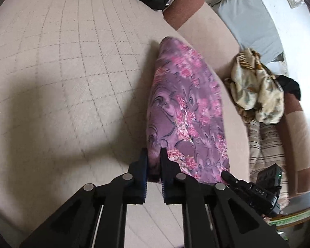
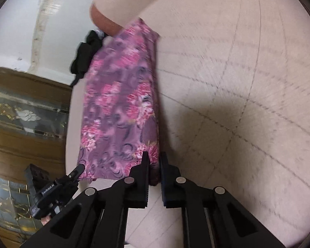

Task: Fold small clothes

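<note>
Both grippers' jaws pinch the purple floral garment [image 1: 186,111].

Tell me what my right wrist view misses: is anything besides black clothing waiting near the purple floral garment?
Observer: Yes. The left wrist view shows a crumpled cream patterned cloth on the sofa's far edge, beyond the purple floral garment.
Operator: Anything under that cloth?
Observer: A striped fabric lies below it in that view.
Operator: Is the left gripper really clamped on the garment? I only see it from the side.
Observer: Yes, the left gripper has its jaws shut on the garment's edge, as the right gripper does in your view.
</note>
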A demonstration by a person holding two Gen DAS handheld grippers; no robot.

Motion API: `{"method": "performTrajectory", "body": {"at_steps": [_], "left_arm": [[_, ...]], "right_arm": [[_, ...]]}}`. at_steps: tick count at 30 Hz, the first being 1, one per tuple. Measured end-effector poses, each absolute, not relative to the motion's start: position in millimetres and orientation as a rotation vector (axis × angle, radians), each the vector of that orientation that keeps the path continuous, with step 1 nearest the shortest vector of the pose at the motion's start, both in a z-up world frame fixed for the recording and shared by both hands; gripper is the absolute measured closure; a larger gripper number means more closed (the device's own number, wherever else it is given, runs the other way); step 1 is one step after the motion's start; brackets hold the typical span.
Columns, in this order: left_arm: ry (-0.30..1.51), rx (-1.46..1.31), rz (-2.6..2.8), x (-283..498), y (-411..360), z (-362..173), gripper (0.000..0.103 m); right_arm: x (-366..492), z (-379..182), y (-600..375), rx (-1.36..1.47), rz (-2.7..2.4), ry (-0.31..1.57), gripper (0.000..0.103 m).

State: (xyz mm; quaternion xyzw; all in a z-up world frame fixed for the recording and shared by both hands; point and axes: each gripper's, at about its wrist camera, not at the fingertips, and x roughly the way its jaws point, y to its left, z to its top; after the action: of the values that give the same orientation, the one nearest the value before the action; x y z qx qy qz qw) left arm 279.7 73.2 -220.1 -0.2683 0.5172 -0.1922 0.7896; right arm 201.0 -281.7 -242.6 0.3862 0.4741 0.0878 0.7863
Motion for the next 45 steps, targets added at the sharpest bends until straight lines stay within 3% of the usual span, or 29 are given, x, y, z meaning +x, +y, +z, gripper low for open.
{"method": "performTrajectory", "body": {"at_steps": [4, 8, 11, 15, 18, 19, 20, 28, 45], "left_arm": [[1.146, -0.540, -0.412, 239.0, 86.3, -219.8, 0.093], [1.201, -0.446, -0.318, 229.1, 78.6, -241.9, 0.090], [1.158, -0.296, -0.261, 225.5, 60.2, -236.5, 0.079], [1.061, -0.082, -0.146, 208.3, 44.1, -221.7, 0.048], [1.015, -0.066, -0.146, 191.8, 41.9, -212.4, 0.036], [1.001, -0.070, -0.151, 184.4, 41.6, -210.0, 0.033], [0.983, -0.071, -0.155, 175.7, 42.2, -206.5, 0.030], [0.798, 0.003, -0.077, 110.2, 37.8, -161.2, 0.022], [0.726, 0.005, -0.087, 38.8, 50.8, -48.4, 0.020]], "right_arm": [[172.6, -226.9, -266.6, 0.769, 0.210, 1.031, 0.094], [153.6, -256.4, -249.1, 0.715, 0.154, 1.139, 0.093], [167.2, -257.5, -250.9, 0.718, 0.154, 1.131, 0.087], [166.1, -255.7, -250.2, 0.716, 0.154, 1.130, 0.076], [154.9, -248.5, -251.3, 0.708, 0.136, 1.118, 0.039], [150.2, -244.5, -250.4, 0.695, 0.112, 1.111, 0.022], [142.3, -241.3, -250.8, 0.668, 0.078, 1.104, 0.014], [83.8, -220.4, -245.4, 0.613, 0.004, 1.066, 0.014], [17.6, -62.0, -176.8, 0.242, -0.073, 0.833, 0.013]]}}
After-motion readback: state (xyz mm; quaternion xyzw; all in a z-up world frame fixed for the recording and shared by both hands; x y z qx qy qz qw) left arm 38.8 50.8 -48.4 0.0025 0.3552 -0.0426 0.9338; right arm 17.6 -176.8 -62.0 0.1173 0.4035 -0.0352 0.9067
